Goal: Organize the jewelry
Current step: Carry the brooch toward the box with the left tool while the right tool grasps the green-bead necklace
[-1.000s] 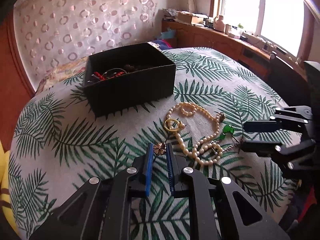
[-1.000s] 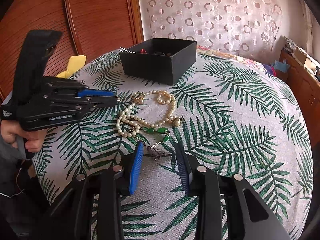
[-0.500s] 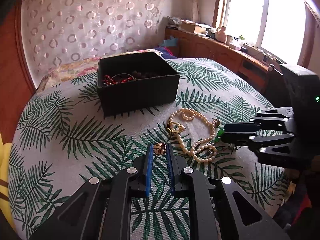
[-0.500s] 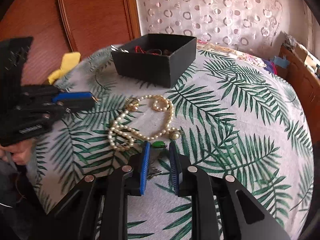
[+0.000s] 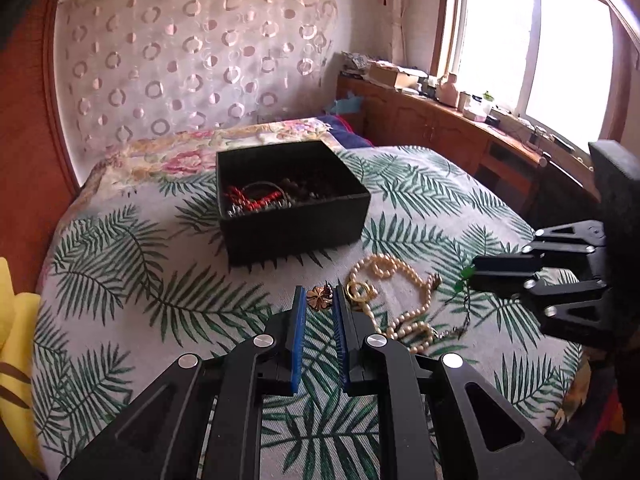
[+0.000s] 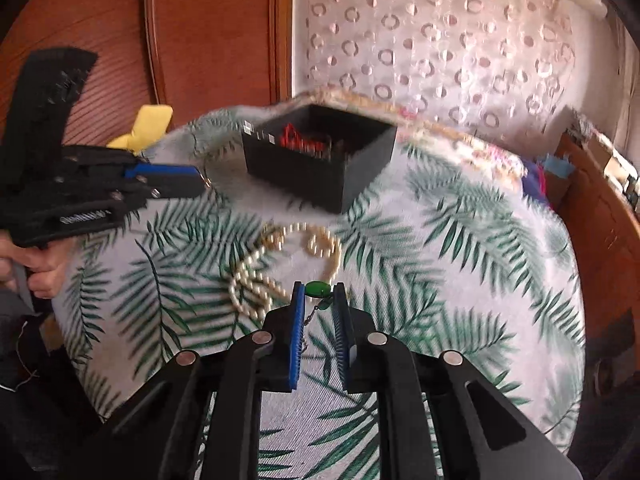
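Centre frame, left gripper (image 5: 319, 304) clamps flower charm (image 5: 319, 302); right gripper (image 6: 318, 295) closing on green bead (image 6: 318, 289), chain dangling. Both lifted, likely for box (image 5: 288, 200) upper centre. Pearls (image 5: 404, 308) on bedspread (image 5: 120, 280).

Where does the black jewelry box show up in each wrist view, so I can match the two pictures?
Left wrist view: black jewelry box sits centre, upper middle, beyond the left tool, red beads inside.
Right wrist view: the box sits upper centre, seen corner-on, right of the other tool.
Shared landmark: the pearl necklace lying on the leaf-print cloth just nearer than the box.
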Action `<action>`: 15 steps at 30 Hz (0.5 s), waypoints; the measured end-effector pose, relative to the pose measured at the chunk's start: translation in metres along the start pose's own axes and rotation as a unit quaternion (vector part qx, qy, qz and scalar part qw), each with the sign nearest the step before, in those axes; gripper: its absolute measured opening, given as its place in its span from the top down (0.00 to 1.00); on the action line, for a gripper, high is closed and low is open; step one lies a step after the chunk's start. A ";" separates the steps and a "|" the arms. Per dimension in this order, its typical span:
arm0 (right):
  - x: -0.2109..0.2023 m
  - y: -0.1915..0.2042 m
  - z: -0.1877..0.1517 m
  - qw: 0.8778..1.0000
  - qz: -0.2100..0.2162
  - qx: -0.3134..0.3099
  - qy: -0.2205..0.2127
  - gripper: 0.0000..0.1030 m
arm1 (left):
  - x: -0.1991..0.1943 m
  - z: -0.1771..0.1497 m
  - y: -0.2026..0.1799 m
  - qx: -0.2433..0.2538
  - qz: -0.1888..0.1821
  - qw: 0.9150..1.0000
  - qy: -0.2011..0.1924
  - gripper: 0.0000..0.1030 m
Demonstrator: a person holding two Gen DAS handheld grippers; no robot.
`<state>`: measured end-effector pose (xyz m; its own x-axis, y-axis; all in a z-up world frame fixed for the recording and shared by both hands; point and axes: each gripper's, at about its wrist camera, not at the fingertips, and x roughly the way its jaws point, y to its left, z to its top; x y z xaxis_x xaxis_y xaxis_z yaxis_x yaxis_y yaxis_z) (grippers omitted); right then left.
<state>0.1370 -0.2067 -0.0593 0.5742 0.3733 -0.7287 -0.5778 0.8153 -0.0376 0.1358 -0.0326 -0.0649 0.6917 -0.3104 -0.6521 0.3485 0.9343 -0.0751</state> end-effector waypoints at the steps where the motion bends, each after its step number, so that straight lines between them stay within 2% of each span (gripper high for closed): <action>1: -0.006 0.000 0.005 1.000 0.000 -0.005 -0.008 0.85 | -0.001 0.002 0.000 0.000 0.001 1.000 -0.002 0.88; 8: -0.027 -0.002 0.039 0.999 -0.012 -0.031 -0.043 0.85 | 0.000 0.017 0.003 0.003 0.005 1.000 -0.014 0.88; 15: -0.027 -0.008 0.078 0.996 -0.019 -0.053 -0.063 0.85 | 0.003 0.034 0.008 0.007 0.013 1.000 -0.022 0.88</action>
<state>0.1707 -0.1887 0.0141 0.6611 0.4005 -0.6345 -0.6084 0.7810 -0.1409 0.1623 -0.0325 -0.0419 0.7277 -0.2933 -0.6200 0.3383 0.9398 -0.0474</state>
